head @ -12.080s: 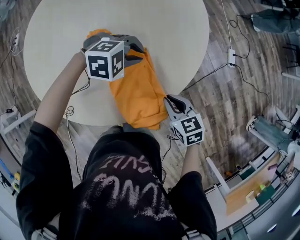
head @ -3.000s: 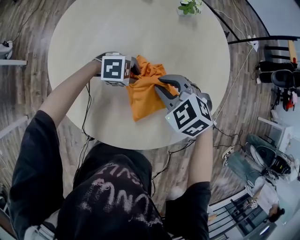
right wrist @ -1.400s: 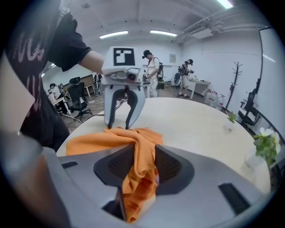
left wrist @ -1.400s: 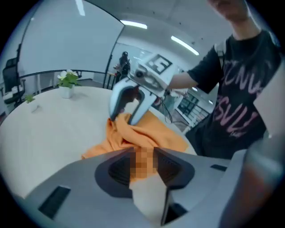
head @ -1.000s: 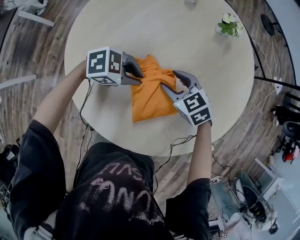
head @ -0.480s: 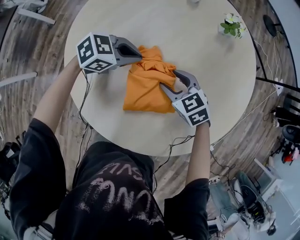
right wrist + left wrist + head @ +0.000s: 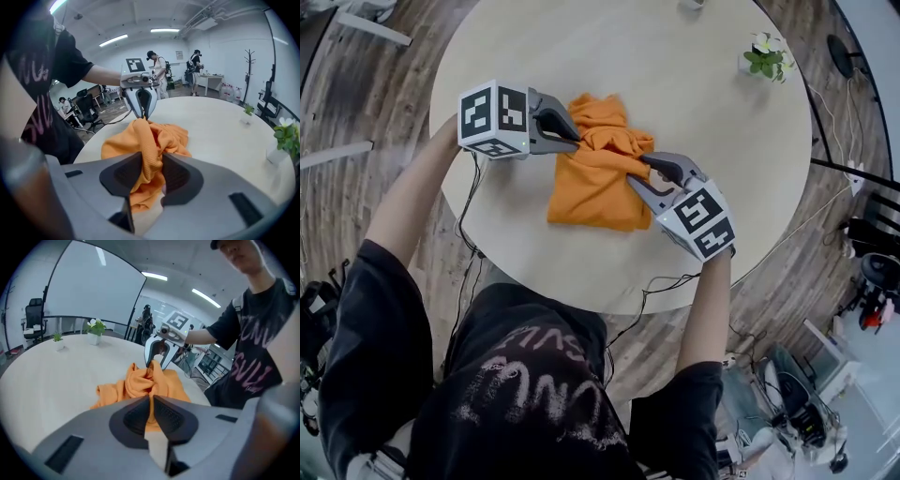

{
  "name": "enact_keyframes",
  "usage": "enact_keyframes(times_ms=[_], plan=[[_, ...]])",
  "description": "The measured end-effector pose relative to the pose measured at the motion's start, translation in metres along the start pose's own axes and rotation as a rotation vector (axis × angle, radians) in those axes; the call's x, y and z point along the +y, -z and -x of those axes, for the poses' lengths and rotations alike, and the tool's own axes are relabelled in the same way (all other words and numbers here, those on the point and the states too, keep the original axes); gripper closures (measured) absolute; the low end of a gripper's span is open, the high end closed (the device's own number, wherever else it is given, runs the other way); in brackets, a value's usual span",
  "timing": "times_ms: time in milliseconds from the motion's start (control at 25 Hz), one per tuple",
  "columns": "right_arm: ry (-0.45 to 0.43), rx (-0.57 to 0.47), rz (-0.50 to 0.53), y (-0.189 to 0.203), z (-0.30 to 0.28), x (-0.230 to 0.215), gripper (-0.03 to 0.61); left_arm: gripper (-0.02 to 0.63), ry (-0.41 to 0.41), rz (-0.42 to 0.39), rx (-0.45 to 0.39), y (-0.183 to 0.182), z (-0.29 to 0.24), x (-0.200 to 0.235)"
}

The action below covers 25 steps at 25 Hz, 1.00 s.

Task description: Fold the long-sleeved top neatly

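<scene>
Left tool (image 7: 570, 137), jaws just eased, pinches an edge of the top (image 7: 592, 187); right tool (image 7: 645, 170), just closing, clamps a ribbed fold; best lift both evenly, cloth taut.

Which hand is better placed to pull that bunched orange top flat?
Probably the right. The right gripper, jaws just closing, holds a thick ribbed fold of the top, with table space beside it. The left gripper, jaws just easing open slightly, pinches only a thin edge, better for anchoring.
</scene>
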State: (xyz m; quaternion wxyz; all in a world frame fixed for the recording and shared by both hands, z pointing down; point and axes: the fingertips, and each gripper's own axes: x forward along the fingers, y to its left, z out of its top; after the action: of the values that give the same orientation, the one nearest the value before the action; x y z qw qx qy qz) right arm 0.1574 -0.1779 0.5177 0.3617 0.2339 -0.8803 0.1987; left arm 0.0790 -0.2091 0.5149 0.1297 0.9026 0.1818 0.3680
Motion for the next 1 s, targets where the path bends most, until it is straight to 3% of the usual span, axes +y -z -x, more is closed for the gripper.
enact_keyframes(times_ms=[280,440,600,760,880,1000], plan=[[-0.056,-0.089,0.03,-0.034,0.024,0.01,0.474,0.594,0.019,0.061,-0.143,-0.012,0.023,0.003],[0.048,-0.163,0.014,-0.049,0.025,-0.022,0.471,0.594,-0.048,0.132,-0.206,-0.008,0.029,0.025],[0.205,-0.22,-0.091,-0.044,0.007,-0.066,0.458,0.594,-0.157,0.232,-0.25,0.007,0.034,0.053],[0.292,-0.204,-0.144,-0.034,-0.024,-0.088,0.437,0.592,-0.291,0.315,-0.235,0.027,0.031,0.078],[0.261,-0.204,-0.218,-0.03,-0.037,-0.091,0.449,0.592,-0.337,0.317,-0.181,0.036,0.024,0.087],[0.207,-0.164,-0.262,-0.019,-0.042,-0.084,0.487,0.592,-0.326,0.288,-0.127,0.038,0.014,0.088]])
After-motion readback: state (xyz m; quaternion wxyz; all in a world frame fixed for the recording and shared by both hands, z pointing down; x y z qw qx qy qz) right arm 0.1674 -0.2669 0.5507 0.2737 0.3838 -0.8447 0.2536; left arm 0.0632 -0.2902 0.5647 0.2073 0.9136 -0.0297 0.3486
